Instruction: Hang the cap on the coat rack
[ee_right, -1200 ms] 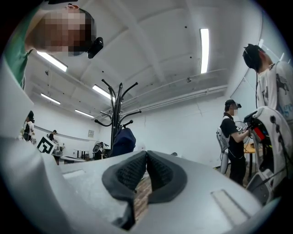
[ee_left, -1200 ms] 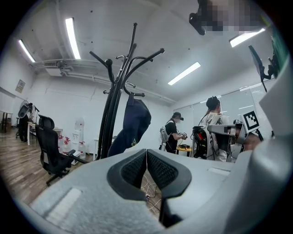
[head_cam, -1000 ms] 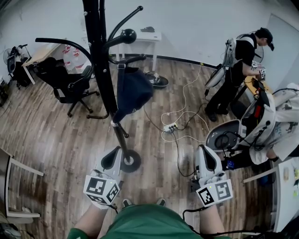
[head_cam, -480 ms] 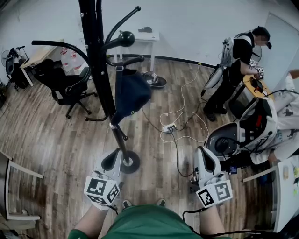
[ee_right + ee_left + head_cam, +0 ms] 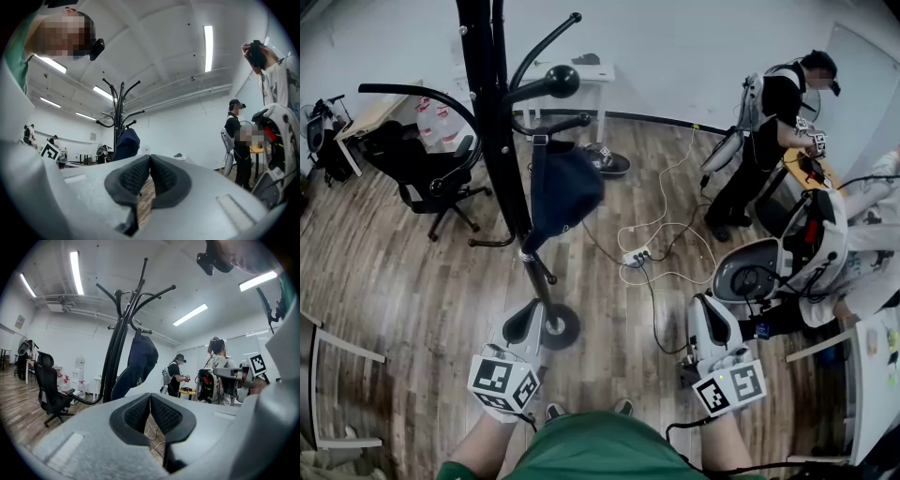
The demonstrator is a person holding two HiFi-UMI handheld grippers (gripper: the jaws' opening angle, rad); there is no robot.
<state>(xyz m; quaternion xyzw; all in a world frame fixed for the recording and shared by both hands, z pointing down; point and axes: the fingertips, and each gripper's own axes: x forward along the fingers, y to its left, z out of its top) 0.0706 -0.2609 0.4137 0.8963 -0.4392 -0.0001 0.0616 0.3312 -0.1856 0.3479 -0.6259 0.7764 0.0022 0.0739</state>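
Note:
A dark blue cap (image 5: pixel 564 192) hangs by its strap from a hook of the black coat rack (image 5: pixel 502 141); it shows too in the left gripper view as the cap (image 5: pixel 139 363) on the rack (image 5: pixel 117 343), and small in the right gripper view as the cap (image 5: pixel 126 143). My left gripper (image 5: pixel 525 323) is low by the rack's round base (image 5: pixel 561 325), shut and holding nothing, its pads meeting (image 5: pixel 150 408). To the right, my right gripper (image 5: pixel 712 323) is shut and holds nothing as well (image 5: pixel 150 171). Both are well below and apart from the cap.
A black office chair (image 5: pixel 427 169) stands left of the rack. A power strip with white cables (image 5: pixel 636 255) lies on the wood floor ahead. Two people (image 5: pixel 769 131) with gear stand at the right, beside a white machine (image 5: pixel 750 277). A small white table (image 5: pixel 581 75) is against the far wall.
The head view has drifted slightly; the people at the right have shifted. Both grippers stay low and shut, and the cap stays on its hook.

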